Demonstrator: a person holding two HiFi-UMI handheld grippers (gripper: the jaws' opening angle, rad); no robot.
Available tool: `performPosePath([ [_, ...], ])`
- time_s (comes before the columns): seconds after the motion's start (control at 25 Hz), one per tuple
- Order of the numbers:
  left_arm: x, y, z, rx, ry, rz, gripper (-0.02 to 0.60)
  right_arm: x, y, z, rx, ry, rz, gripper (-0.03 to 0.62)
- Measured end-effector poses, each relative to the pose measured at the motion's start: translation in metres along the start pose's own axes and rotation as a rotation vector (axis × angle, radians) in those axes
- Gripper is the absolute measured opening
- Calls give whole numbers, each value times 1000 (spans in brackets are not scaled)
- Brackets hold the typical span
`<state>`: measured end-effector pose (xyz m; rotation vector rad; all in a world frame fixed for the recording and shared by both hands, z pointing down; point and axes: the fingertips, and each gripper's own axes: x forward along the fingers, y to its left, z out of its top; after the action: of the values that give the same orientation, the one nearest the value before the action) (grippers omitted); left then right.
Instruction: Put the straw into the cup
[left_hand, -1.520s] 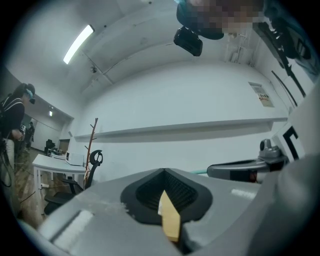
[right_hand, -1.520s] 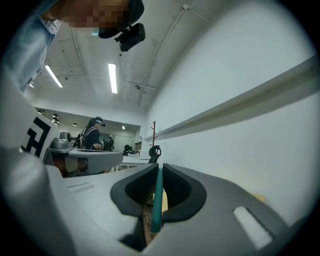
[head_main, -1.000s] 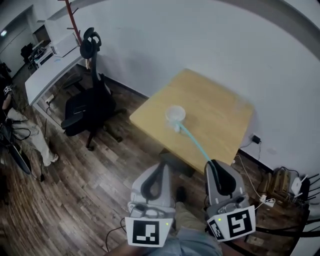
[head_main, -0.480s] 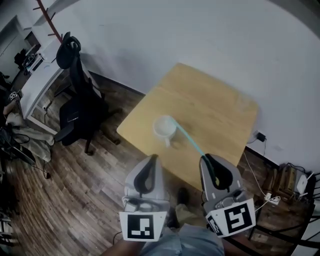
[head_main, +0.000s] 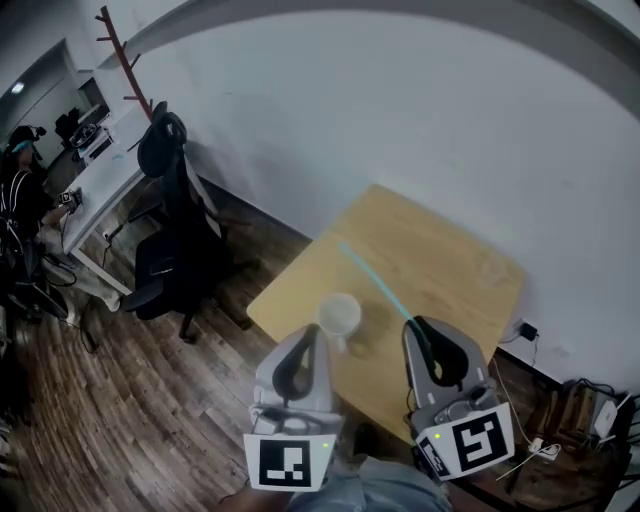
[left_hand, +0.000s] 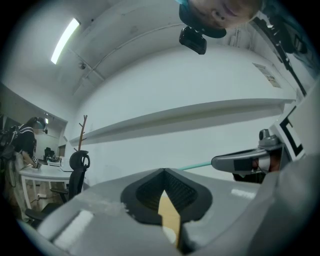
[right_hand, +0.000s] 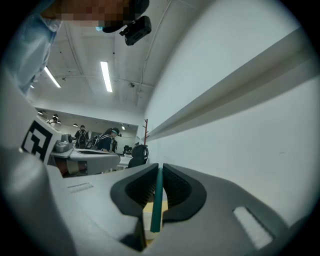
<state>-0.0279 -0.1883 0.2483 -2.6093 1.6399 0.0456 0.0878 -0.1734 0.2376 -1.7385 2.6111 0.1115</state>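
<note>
A white cup (head_main: 339, 315) stands near the front edge of the wooden table (head_main: 450, 260). My right gripper (head_main: 424, 331) is shut on a long teal straw (head_main: 375, 281), which slants up and left over the table, just right of the cup, with its tip beyond the cup. In the right gripper view the straw (right_hand: 156, 200) stands clamped between the right gripper's (right_hand: 160, 169) dark pads. My left gripper (head_main: 305, 340) hangs just short of the cup, shut with nothing in it. The left gripper view shows the left gripper's (left_hand: 163, 172) tips meeting, and the straw (left_hand: 192, 166) and right gripper (left_hand: 240, 161) at right.
A black office chair (head_main: 170, 250) stands on the wooden floor left of the table. Behind it are a coat rack (head_main: 125, 60) and a white desk (head_main: 100, 185), with a person (head_main: 20, 190) at far left. Cables and a power strip (head_main: 535, 450) lie at right. A white wall (head_main: 400, 110) backs the table.
Both grippers have moved forward to the table's front edge. The straw's tip, which was at the cup, now reaches past it, and the cup lies closer to the grippers.
</note>
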Motion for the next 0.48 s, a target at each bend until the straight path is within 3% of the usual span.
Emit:
performPosePath([
  [0.16,8,9,-3,-16,-3,11,17,8,1,-5,-5,24,10,35],
  [0.48,19,18,-34,-59,85,-13,17,17,8,-47,43,142,10,35],
])
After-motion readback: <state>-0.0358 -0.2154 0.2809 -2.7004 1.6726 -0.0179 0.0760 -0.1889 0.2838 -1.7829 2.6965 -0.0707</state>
